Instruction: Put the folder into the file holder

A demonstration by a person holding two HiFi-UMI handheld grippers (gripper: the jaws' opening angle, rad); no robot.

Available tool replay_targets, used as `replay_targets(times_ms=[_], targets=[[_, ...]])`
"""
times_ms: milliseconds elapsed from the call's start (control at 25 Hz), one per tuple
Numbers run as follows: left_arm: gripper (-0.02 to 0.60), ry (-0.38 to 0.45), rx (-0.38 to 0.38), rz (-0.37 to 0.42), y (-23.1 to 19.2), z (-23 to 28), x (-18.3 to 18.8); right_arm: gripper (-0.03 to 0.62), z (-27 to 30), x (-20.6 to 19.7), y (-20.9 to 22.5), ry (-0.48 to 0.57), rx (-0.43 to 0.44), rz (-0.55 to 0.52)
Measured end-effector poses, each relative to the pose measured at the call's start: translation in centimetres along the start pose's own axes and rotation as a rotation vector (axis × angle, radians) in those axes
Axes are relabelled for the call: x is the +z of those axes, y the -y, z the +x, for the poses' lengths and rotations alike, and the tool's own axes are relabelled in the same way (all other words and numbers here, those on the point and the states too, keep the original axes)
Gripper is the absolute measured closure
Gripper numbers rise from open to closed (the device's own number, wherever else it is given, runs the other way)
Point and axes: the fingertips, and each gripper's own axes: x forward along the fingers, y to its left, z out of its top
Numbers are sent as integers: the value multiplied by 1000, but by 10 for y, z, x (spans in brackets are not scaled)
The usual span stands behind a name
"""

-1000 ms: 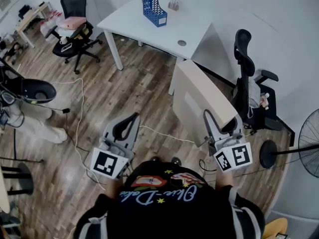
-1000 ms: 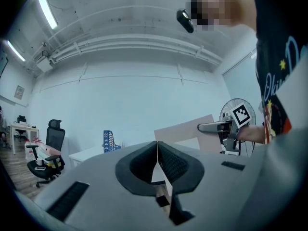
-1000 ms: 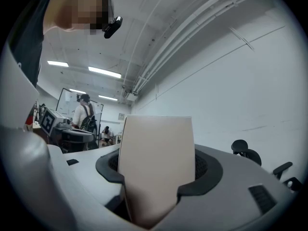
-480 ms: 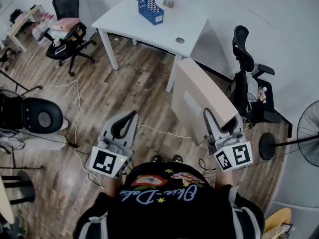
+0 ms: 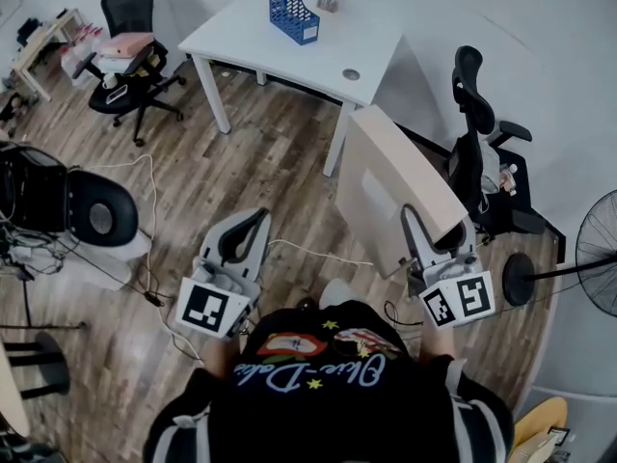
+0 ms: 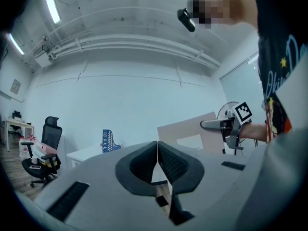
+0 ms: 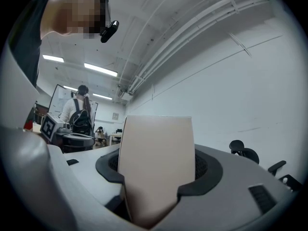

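Observation:
A large beige folder (image 5: 395,186) stands upright on edge in front of me, and my right gripper (image 5: 416,222) is shut on its near edge. In the right gripper view the folder (image 7: 156,138) fills the gap between the jaws of the right gripper (image 7: 156,159). My left gripper (image 5: 256,222) is held level at my left, shut with nothing in it; its pads (image 6: 166,160) meet in the left gripper view. The blue file holder (image 5: 289,3) stands on the white table (image 5: 318,51) far ahead, also visible as the file holder (image 6: 109,141).
A black office chair (image 5: 477,133) stands right of the folder and a loaded chair (image 5: 130,37) at the far left. A dark round seat (image 5: 92,210) and cables (image 5: 154,258) lie on the wooden floor at my left. A fan (image 5: 598,249) is at the right edge.
I have stepped slightly toward the table, both grippers moving with me. The folder stays in the right gripper. The dark round seat at the left has shifted rightward in the view.

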Motion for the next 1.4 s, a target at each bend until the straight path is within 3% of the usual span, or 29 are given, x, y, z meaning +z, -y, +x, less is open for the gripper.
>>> replay_targets(times_ms=[320,640,960,1200,1400], targets=[[577,-11,6,-3,-9,12,-7,324,17,-7,12,0,-3,8],[577,-24,70,14,-47,38,-6,324,72,-12,42,27,6,32],[577,-44,78,33,-89,93,-7,324,136,-24,75,42,14,75],[577,-45,55,91,-118,145,5,324,174,-36,112,25,-21,92],[577,-90,33,68,-134,185,0,324,202,-49,135,14,-33,133]])
